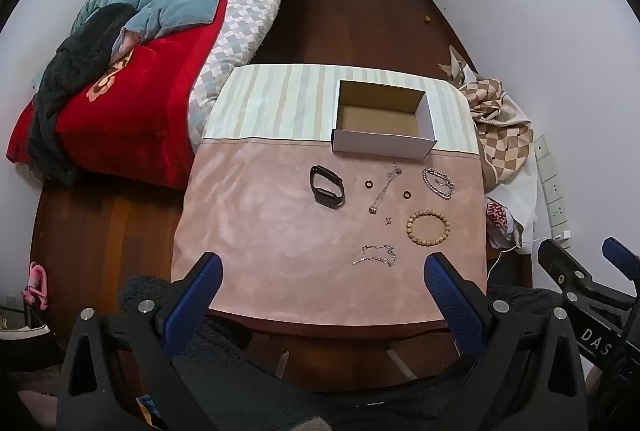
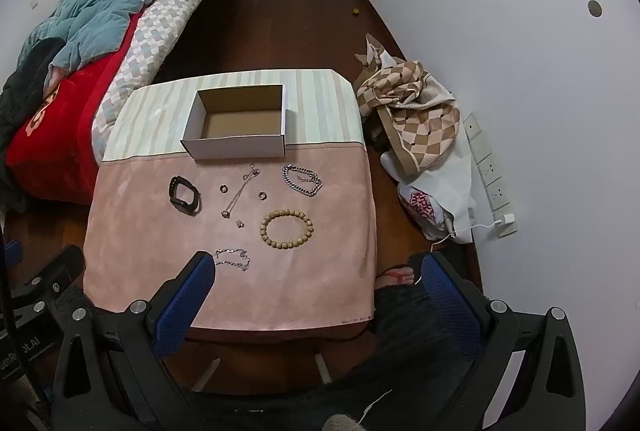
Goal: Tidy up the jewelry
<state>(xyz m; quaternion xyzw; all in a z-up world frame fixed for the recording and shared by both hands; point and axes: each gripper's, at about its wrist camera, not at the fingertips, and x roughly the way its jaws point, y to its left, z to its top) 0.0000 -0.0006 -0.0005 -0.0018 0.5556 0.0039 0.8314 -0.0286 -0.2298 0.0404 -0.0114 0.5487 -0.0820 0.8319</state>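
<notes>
Left claw and right claw, blue-padded, gape fully apart, holding nothing; thin silver chain bracelet lies just beyond them, open white cardboard box farther ahead.

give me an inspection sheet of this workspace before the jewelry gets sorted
surface: small table under a pink cloth with a striped far band
job's things: open cardboard box, empty, at the far edge; black smart band, two dark rings, thin necklace, heavy silver chain, wooden bead bracelet, small earring and fine silver bracelet, all lying loose on the cloth
clutter: nothing seen on the table
grippers: left claw and right claw both open, holding nothing, above the near edge
cables: white charger lead at the wall sockets
surroundings: unmade bed on the left, checked fabric pile on the floor
</notes>
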